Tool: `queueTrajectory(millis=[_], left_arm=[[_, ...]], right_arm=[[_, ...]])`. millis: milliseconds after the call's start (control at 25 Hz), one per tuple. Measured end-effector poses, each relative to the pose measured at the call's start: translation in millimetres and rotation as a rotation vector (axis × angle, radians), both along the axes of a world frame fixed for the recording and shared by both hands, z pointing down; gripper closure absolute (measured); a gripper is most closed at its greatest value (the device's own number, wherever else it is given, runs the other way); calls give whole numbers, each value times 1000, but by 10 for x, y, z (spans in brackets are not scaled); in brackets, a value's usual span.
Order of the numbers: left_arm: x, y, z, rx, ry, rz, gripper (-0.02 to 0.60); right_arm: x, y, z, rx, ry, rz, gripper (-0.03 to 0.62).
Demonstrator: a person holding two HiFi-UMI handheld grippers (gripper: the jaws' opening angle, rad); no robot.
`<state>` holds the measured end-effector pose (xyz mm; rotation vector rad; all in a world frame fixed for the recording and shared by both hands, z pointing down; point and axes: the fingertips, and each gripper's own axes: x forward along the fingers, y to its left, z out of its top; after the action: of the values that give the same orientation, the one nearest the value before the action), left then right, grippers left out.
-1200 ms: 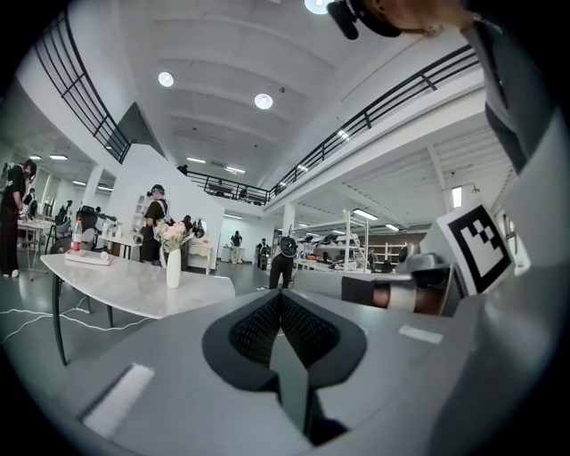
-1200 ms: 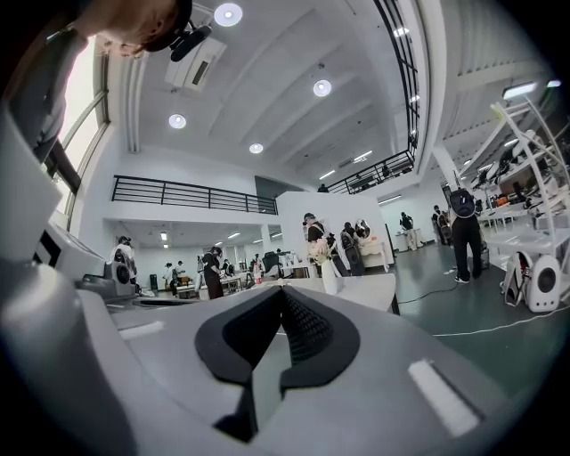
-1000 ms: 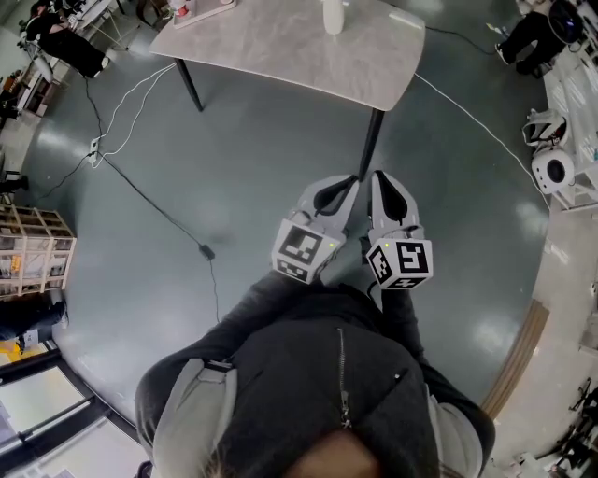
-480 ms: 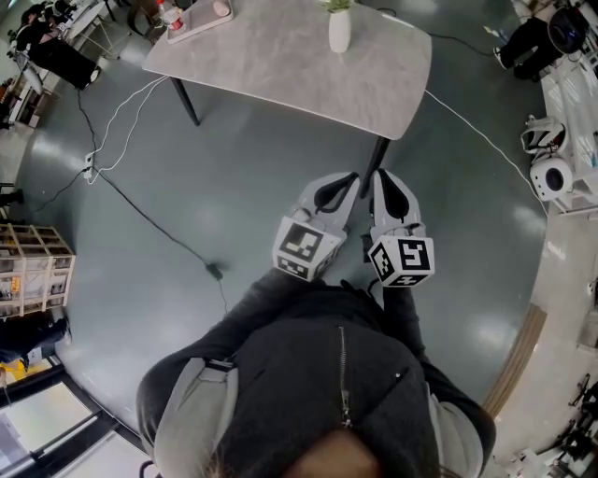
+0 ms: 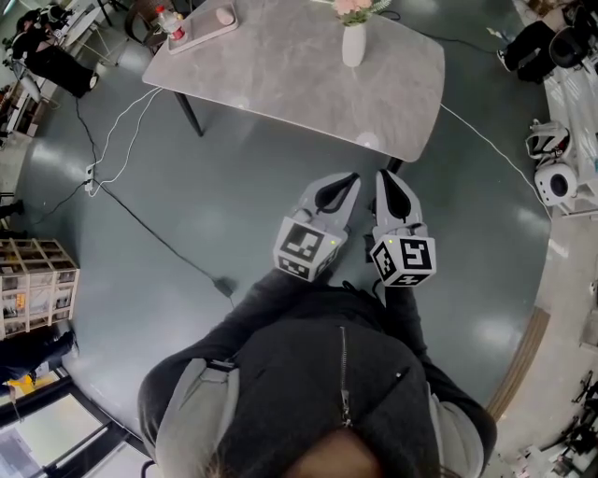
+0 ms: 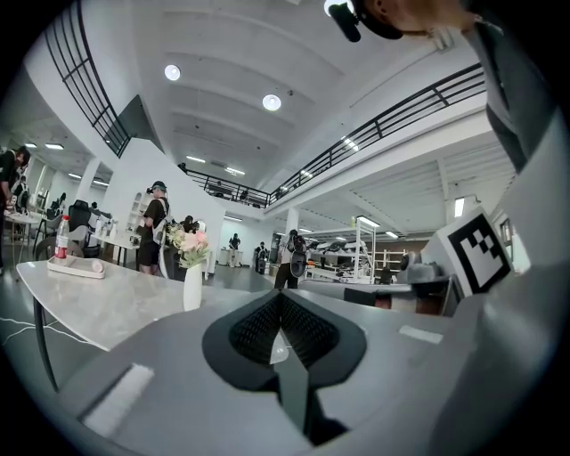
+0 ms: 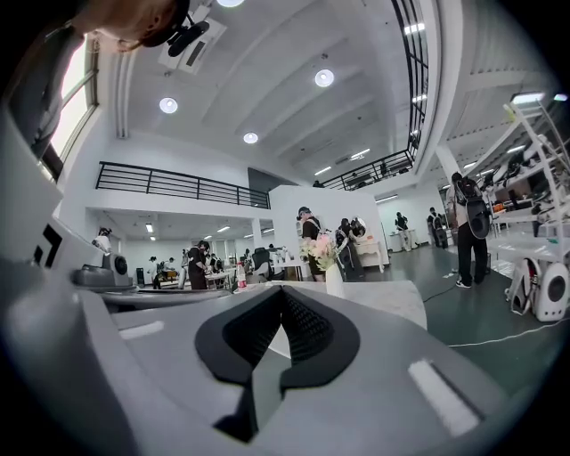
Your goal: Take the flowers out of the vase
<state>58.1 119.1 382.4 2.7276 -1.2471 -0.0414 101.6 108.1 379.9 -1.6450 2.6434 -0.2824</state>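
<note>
A white vase point(image 5: 353, 45) with pink flowers point(image 5: 355, 8) stands on the far part of a grey marble table point(image 5: 308, 70) at the top of the head view. My left gripper point(image 5: 343, 185) and right gripper point(image 5: 390, 182) are held side by side in front of my body, short of the table's near edge, both shut and empty. The left gripper view has the vase point(image 6: 192, 287) and flowers point(image 6: 189, 245) left of the left gripper point(image 6: 280, 301). The right gripper view has the vase point(image 7: 334, 280) and flowers point(image 7: 321, 251) just above and right of the right gripper point(image 7: 283, 298).
A tray with a bottle point(image 5: 194, 22) lies on the table's far left corner. Cables point(image 5: 131, 207) trail over the grey floor at left. A wooden crate point(image 5: 33, 285) stands at far left, white equipment point(image 5: 556, 182) at right. People stand beyond the table point(image 6: 153, 233).
The table and vase have slid down the head view toward me, and the flowers have come into sight. Both grippers keep the same pose in front of my body.
</note>
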Motion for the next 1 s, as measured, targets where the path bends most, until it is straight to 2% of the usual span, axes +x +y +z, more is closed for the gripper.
queueTrajectory(millis=[440, 760, 1000], left_arm=[[-239, -362, 127, -30, 17, 57, 571], [-328, -484, 174, -43, 24, 41, 571], [-347, -439, 155, -31, 8, 41, 571]], right_arm=[[-221, -373, 104, -11, 2, 53, 591], [-284, -490, 127, -11, 11, 43, 591], [-282, -487, 133, -15, -23, 36, 591]])
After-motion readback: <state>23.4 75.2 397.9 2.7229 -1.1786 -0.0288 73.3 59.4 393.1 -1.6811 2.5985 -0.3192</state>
